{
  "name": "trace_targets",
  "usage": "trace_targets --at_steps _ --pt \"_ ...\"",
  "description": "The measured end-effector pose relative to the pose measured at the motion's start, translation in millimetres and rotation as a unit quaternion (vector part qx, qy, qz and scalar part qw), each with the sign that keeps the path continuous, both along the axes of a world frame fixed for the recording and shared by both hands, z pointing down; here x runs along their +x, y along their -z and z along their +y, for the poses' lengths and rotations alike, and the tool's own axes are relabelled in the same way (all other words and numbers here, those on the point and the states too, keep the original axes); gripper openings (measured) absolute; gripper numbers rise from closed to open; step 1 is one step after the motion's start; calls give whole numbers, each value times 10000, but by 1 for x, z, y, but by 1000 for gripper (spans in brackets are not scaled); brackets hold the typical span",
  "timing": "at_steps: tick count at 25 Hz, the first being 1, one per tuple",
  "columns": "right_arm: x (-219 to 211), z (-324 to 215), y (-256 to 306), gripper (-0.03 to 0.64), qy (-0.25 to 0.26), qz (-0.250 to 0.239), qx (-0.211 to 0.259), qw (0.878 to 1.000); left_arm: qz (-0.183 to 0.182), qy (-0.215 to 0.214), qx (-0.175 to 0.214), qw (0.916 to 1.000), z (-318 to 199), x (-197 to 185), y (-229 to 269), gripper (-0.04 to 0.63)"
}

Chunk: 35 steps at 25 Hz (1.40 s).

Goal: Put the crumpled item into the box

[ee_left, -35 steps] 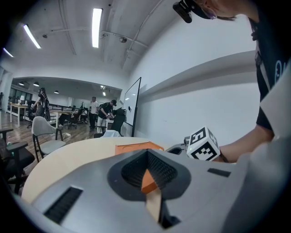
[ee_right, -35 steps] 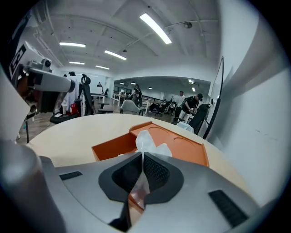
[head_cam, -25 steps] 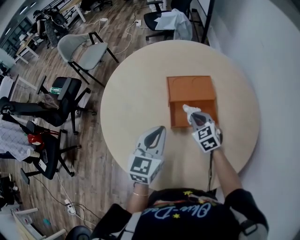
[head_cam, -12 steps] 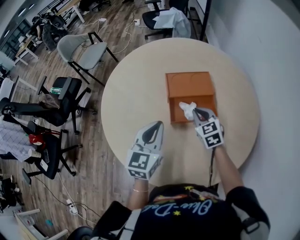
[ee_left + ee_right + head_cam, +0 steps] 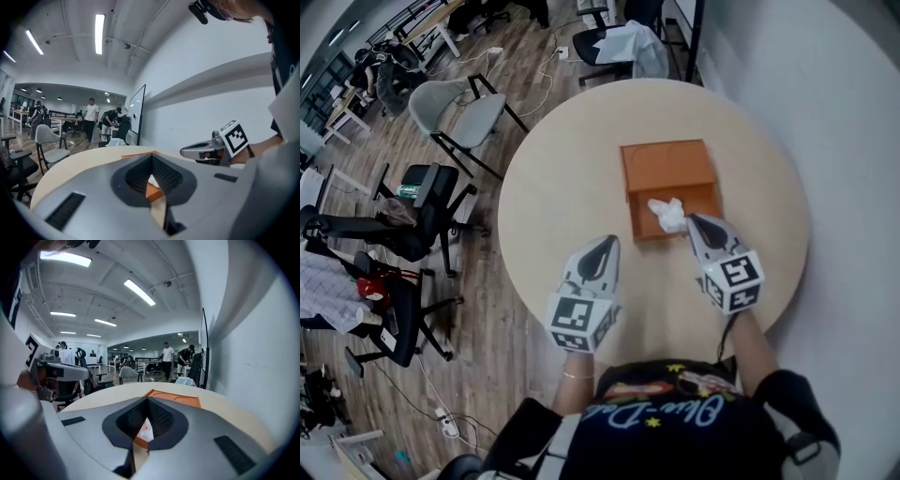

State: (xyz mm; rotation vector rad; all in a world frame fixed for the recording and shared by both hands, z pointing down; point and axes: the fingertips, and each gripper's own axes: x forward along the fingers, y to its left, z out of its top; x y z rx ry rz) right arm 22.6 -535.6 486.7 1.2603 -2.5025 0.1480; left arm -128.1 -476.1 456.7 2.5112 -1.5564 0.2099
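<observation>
White crumpled item (image 5: 667,214) lying in near part of orange box (image 5: 667,163), right gripper (image 5: 695,223) just beside it, jaws together, left gripper (image 5: 606,246) pressed together over table (image 5: 558,192).

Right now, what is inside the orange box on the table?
A crumpled white item lies in the open near section of the orange box. A flat orange panel covers the far section, so anything beneath it cannot be seen.
</observation>
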Motion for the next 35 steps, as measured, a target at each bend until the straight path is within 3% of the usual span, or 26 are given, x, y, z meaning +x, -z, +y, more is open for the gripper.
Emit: trace_targets --at_steps 12,18,35 --pt "0 51 66 0 69 -611 589 9964 -117 -135 110 9998 15 13 19 -8" --pt "2 63 77 0 62 -740 600 9954 -64 -172 11 9998 22 20 22 -8" --pt "0 67 79 0 81 -749 627 9952 -134 -211 198 9995 26 18 27 -8"
